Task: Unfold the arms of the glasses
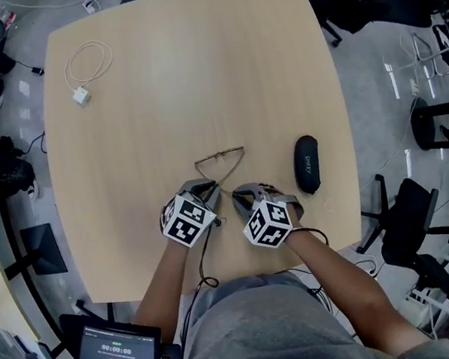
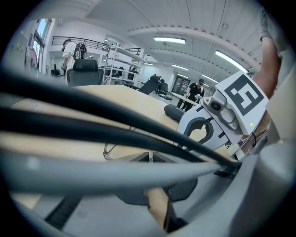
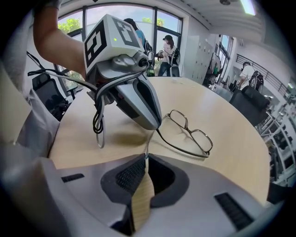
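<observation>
The glasses [image 1: 219,155] [image 3: 200,138] have a thin dark metal frame and 2 clear lenses. They lie on the table [image 1: 191,71], near its front edge and just ahead of the 2 grippers, with a dark case [image 1: 307,164] well apart to their right.

The left gripper [image 1: 209,190] [image 2: 149,155] has its jaws pinched nearly together. In the left gripper view a thin strip of the frame's arm stands between the pads, though cables cross much of that view. The right gripper [image 1: 240,194] [image 3: 146,161] is closed just as narrowly on the fine end of an arm, which rises from its pads toward the tip of the left gripper. The 2 gripper tips sit just beside each other.

In the head view the front of the glasses runs left to right across the table, slightly tilted, with the lenses on the far side from the person. The 2 arms run back toward the person and draw together into a V at the grippers. In the right gripper view the front rests on the table.
</observation>
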`<state>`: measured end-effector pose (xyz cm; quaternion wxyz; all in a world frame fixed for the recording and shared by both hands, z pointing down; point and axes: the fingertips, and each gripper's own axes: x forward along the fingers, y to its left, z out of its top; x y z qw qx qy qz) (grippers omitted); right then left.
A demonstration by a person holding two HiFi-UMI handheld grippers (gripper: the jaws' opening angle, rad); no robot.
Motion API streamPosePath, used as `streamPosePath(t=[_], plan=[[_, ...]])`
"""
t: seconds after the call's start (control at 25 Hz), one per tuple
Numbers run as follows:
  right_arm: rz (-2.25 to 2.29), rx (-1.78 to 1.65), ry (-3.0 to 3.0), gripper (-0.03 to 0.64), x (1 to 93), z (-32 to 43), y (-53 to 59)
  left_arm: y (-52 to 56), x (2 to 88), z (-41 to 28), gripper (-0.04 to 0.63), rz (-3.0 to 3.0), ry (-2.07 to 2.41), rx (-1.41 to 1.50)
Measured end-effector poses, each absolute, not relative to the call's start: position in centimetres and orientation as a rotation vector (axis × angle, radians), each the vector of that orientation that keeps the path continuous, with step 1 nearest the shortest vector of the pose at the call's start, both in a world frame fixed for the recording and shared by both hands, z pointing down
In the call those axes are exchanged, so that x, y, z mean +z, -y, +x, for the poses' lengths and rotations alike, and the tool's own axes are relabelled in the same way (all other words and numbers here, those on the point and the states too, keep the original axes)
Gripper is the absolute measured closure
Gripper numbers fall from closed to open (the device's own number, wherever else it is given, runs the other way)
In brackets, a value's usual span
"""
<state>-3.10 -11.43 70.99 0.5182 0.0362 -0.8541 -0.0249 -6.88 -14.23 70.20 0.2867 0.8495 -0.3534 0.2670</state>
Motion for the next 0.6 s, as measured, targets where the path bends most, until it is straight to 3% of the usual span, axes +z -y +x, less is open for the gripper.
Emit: streamPosePath(t=[0.6], plan=[[0.029, 0.020, 2.080, 0.591, 71.5, -5.8, 7.1, 12.5, 71.0, -4.4, 0.568, 2.252, 0.849, 0.735]])
